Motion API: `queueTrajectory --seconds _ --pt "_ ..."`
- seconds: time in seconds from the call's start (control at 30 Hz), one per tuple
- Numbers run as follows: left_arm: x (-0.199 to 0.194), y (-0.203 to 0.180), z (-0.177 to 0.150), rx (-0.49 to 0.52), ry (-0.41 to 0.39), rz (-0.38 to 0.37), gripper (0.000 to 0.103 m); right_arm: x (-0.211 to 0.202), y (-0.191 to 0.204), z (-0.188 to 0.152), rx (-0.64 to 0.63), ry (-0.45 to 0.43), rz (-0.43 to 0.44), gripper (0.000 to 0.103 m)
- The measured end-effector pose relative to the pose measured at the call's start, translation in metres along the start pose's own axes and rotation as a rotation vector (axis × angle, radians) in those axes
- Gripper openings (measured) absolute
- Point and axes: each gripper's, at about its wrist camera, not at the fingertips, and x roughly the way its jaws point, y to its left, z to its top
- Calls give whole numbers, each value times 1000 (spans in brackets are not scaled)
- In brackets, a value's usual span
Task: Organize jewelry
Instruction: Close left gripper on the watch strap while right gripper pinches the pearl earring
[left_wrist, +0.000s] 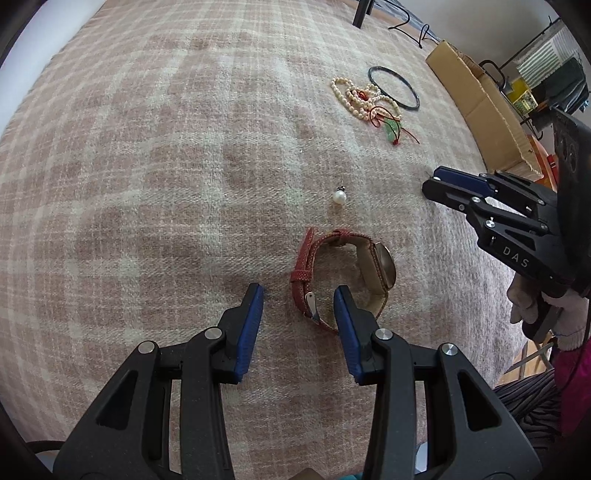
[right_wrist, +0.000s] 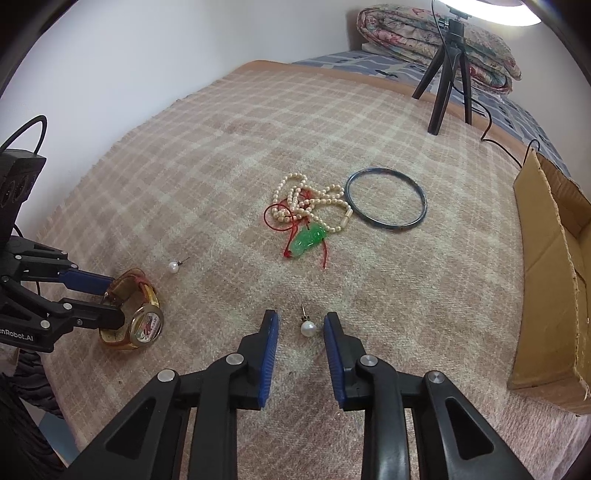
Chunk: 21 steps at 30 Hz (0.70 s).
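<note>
Left gripper (left_wrist: 298, 295): your jaws stood wide, straddling the red-strapped gold wristwatch (left_wrist: 343, 273) on the plaid blanket (left_wrist: 147, 184).
Right gripper (right_wrist: 301, 325): your jaws stood apart around a white pearl stud earring (right_wrist: 307, 328), not touching it.
Second pearl earring (right_wrist: 173, 267): lay near the watch.

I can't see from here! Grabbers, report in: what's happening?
Left gripper open around red-strapped gold wristwatch. Right gripper open, white pearl stud earring between fingers. Nothing gripped yet. Nothing in the way.
</note>
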Motion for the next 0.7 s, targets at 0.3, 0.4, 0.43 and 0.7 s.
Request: queueTrajectory --seconds 0.3,0.4,0.43,0.7 --pt "4 -12 0 32 -8 32 12 2 4 1 -11 6 6 7" --pt "5 -15 0 43 -15 34 9 0 4 1 -9 1 7 7" --pt "4 -16 0 43 -16 30 8 -1 4 1 -9 -2 6 7" --pt "-8 -16 -4 47 -39 19 7 -14 5 1 -1 -33 11 6"
